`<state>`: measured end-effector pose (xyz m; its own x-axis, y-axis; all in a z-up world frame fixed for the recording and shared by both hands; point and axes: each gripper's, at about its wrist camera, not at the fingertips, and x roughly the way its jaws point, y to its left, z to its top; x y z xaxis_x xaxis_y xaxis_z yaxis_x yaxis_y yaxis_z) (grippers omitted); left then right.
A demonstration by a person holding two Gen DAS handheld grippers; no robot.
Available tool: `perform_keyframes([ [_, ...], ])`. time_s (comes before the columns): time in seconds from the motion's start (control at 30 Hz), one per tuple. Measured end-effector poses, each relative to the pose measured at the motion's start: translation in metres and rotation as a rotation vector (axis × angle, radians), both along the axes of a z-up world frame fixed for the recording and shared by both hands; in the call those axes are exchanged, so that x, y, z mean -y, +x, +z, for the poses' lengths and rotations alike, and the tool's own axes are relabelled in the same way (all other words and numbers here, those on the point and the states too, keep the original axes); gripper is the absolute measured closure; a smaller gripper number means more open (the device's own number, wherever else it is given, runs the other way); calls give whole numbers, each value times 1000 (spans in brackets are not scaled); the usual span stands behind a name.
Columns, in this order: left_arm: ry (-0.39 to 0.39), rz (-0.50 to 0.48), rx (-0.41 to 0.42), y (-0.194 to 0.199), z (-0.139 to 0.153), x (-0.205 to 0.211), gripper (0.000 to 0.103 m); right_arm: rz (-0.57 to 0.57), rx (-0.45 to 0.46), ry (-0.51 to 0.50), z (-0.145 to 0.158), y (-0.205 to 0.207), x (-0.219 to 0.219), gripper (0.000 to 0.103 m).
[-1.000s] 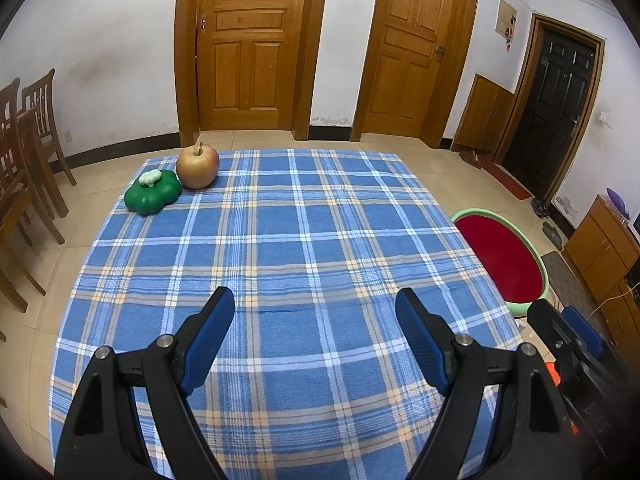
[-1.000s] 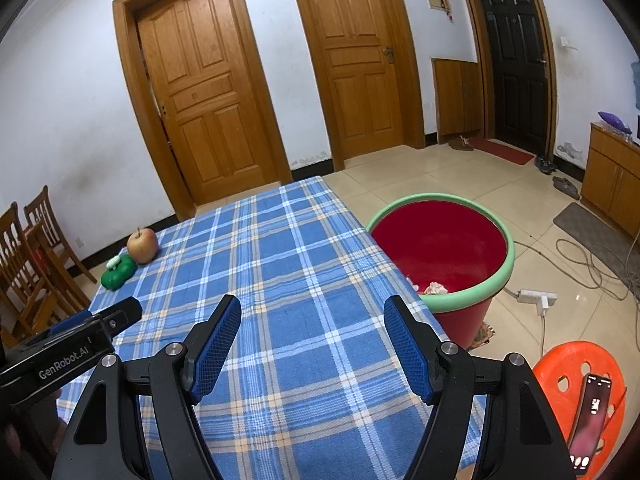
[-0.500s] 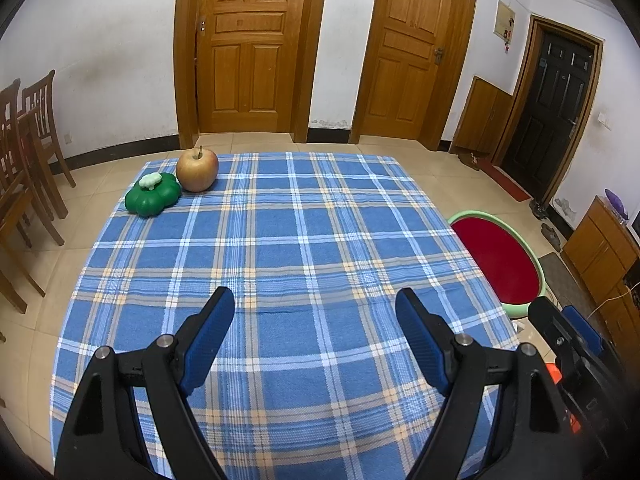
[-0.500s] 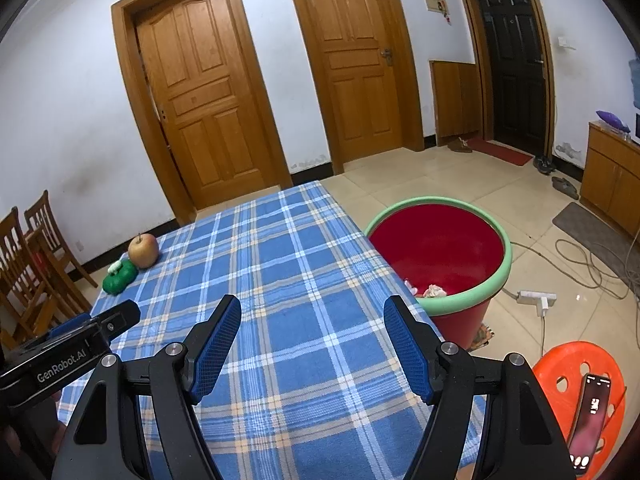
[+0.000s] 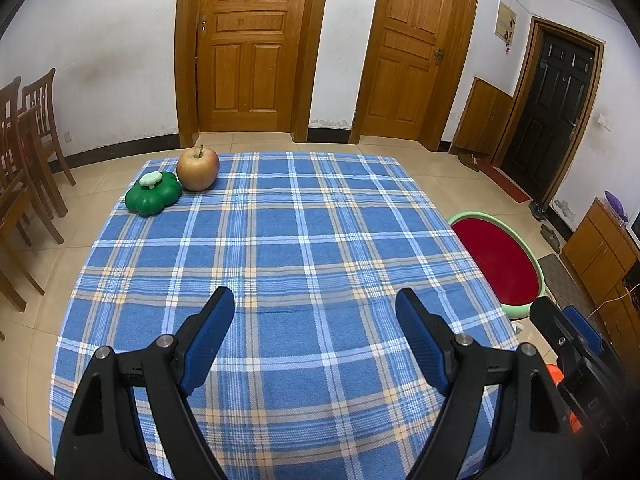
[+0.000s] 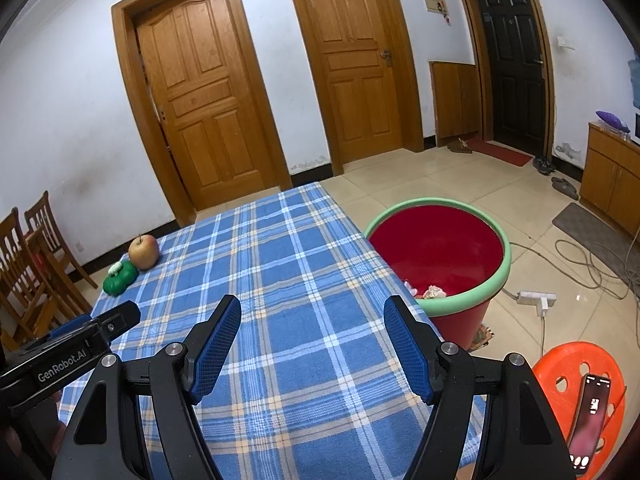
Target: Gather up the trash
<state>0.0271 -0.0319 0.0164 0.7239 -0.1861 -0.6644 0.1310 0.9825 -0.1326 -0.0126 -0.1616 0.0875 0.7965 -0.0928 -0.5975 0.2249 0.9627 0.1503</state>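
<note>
A red bin with a green rim (image 6: 438,240) stands on the floor right of the table; crumpled scraps (image 6: 434,292) lie inside it. It also shows in the left wrist view (image 5: 498,256). An apple (image 5: 198,169) and a green pumpkin-shaped toy (image 5: 152,193) sit at the table's far left corner, also seen in the right wrist view as the apple (image 6: 143,251) and toy (image 6: 119,277). My left gripper (image 5: 315,324) is open and empty above the blue plaid tablecloth (image 5: 280,240). My right gripper (image 6: 312,330) is open and empty over the near right part of the cloth.
Wooden chairs (image 5: 24,148) stand left of the table. An orange stool (image 6: 580,384) with a phone (image 6: 588,420) on it is at the near right. A power strip (image 6: 534,298) and cables lie on the floor behind the bin. A wooden cabinet (image 6: 612,176) lines the right wall.
Both grippers have drawn back slightly from the table and stay open and empty. Nothing on the table has moved.
</note>
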Motion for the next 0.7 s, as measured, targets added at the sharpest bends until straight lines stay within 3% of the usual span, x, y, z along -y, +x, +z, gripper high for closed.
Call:
perform_keyframes([
  [0.7, -1, 1, 4, -1, 4, 0, 21, -1, 6, -1, 5, 0, -1, 28],
])
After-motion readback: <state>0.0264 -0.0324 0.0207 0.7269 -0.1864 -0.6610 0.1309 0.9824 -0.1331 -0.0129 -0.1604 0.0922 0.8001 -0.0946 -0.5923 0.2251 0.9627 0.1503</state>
